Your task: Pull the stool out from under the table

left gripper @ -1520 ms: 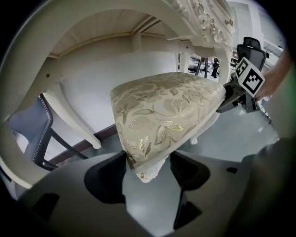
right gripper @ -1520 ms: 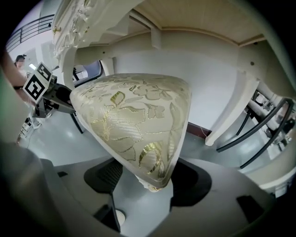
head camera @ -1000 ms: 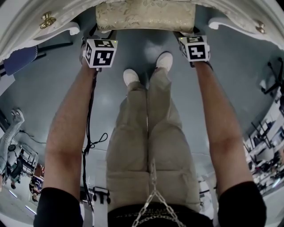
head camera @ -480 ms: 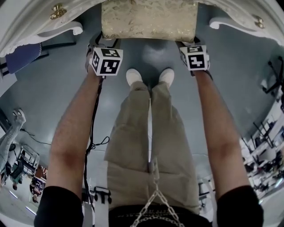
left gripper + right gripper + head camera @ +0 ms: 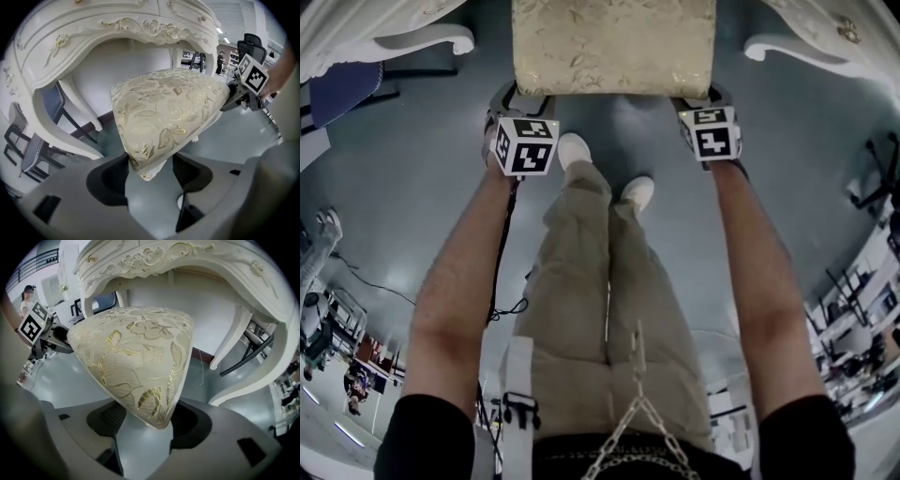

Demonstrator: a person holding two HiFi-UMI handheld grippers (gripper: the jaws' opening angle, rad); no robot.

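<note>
The stool (image 5: pixel 614 47), with a cream and gold brocade cushion, stands out from the white carved table (image 5: pixel 422 39). My left gripper (image 5: pixel 514 97) is shut on the cushion's near left corner (image 5: pixel 140 161), which fills the gap between its jaws (image 5: pixel 149 171). My right gripper (image 5: pixel 705 96) holds the near right corner (image 5: pixel 157 413); its jaws (image 5: pixel 147 420) have just been closing, with that corner between the pads. Each gripper view shows the cushion (image 5: pixel 136 348) and the other gripper at its far corner (image 5: pixel 243 91).
The person's legs and white shoes (image 5: pixel 574 150) stand just in front of the stool on the grey floor. The table's curved legs (image 5: pixel 787 49) flank the stool. A dark blue chair (image 5: pixel 51 101) stands left of the table, and office chairs (image 5: pixel 877 178) are at the right.
The stool has slid further out from under the table toward the person. Both grippers moved back with it, and the feet have stepped back.
</note>
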